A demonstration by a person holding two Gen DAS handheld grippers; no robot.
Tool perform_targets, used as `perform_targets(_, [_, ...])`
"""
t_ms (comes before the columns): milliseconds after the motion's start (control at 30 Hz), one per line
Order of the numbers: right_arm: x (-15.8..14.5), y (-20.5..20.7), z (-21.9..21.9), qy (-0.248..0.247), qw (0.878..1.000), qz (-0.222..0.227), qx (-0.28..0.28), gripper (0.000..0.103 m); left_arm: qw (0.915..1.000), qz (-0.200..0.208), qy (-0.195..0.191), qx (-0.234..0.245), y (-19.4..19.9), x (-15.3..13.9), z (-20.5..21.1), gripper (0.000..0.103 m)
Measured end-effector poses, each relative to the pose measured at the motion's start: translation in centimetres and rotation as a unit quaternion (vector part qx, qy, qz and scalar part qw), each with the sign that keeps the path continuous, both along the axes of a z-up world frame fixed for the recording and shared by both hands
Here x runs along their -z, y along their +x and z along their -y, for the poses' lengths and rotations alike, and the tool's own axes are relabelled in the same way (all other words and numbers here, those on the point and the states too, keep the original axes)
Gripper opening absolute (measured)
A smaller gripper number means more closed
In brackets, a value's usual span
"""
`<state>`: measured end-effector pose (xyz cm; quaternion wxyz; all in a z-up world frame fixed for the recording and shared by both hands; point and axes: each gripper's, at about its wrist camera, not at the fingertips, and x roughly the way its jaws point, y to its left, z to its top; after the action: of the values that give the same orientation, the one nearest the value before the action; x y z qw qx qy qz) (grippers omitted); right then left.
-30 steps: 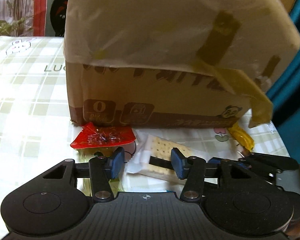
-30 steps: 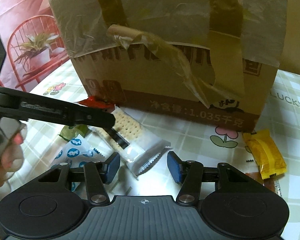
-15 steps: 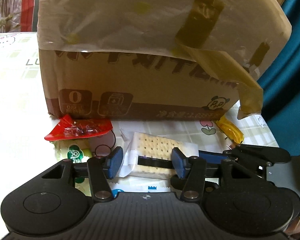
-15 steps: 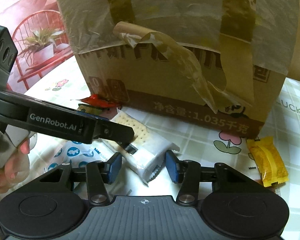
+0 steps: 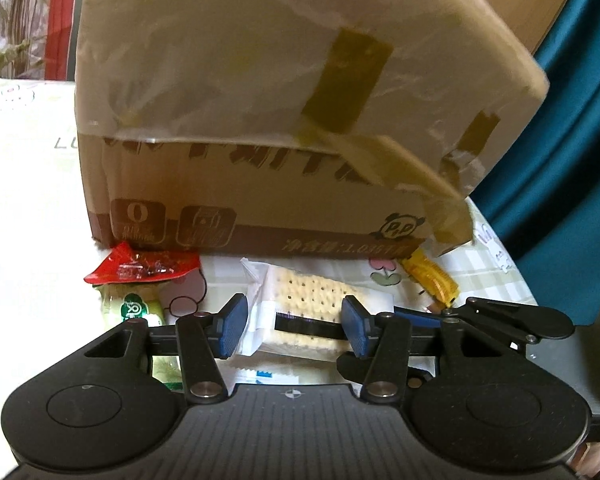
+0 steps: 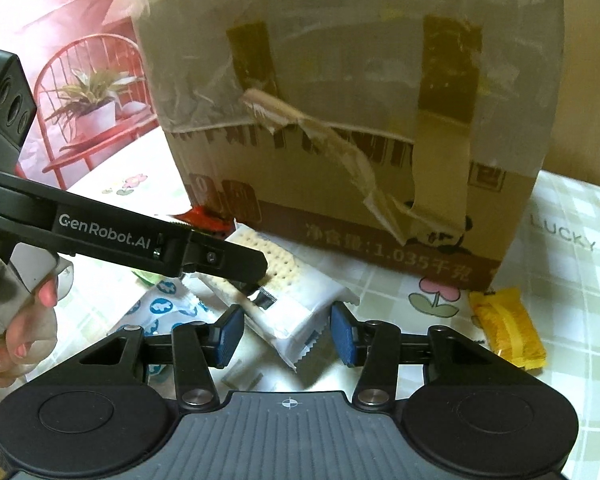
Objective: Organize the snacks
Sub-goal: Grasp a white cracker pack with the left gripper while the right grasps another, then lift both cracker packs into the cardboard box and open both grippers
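Cracker packet [image 5: 300, 312] pinched between left gripper [image 5: 294, 328] pads, far end between right gripper [image 6: 286, 332] jaws lately narrowing, contact unclear, cardboard box [image 6: 352, 128] behind.

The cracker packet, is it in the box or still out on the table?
Out. The cracker packet lies on the table in front of the taped-shut cardboard box.

tool [image 6: 287, 334]: black frame | blue ribbed pads | silver screws | white "genrobot.ai" lettering | pink-painted nails
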<state>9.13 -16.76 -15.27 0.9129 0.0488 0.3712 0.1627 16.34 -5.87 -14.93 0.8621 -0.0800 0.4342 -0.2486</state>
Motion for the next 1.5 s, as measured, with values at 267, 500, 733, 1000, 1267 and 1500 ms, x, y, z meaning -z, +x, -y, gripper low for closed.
perform_targets(267, [-1.7, -1.1, 0.3, 0.0, 1.0, 0.021, 0.002, 0.044, 0.9995, 0.03, -0.005, 0.001, -1.0, -2.7, -0.2, 0.053])
perform_targets(500, [-4.6, -1.7, 0.5, 0.0, 0.998, 0.058, 0.0, 0.044, 0.9972, 0.074, -0.014, -0.004, -2.4, -6.3, -0.5, 0.053])
perform_targets(733, [-8.8, -2.0, 1.1, -0.002, 0.994, 0.113, -0.004, 0.044, 0.9892, 0.142, -0.036, -0.009, -3.6, -11.3, -1.0, 0.053])
perform_targets(1000, [-13.7, -2.0, 1.8, -0.02, 0.985, 0.173, -0.009, 0.044, 0.9793, 0.193, -0.06, -0.014, -3.7, -15.6, -1.3, 0.053])
perform_targets(1267, [-17.1, 0.0, 2.4, -0.038, 0.977, 0.211, -0.012, 0.044, 0.973, 0.219, -0.071, -0.014, -2.0, -17.5, -0.7, 0.053])
perform_targets(1500, [-19.4, 5.9, 2.7, -0.055, 0.971, 0.23, -0.023, 0.044, 0.9708, 0.227, -0.074, -0.024, 3.1, -18.1, -0.6, 0.053])
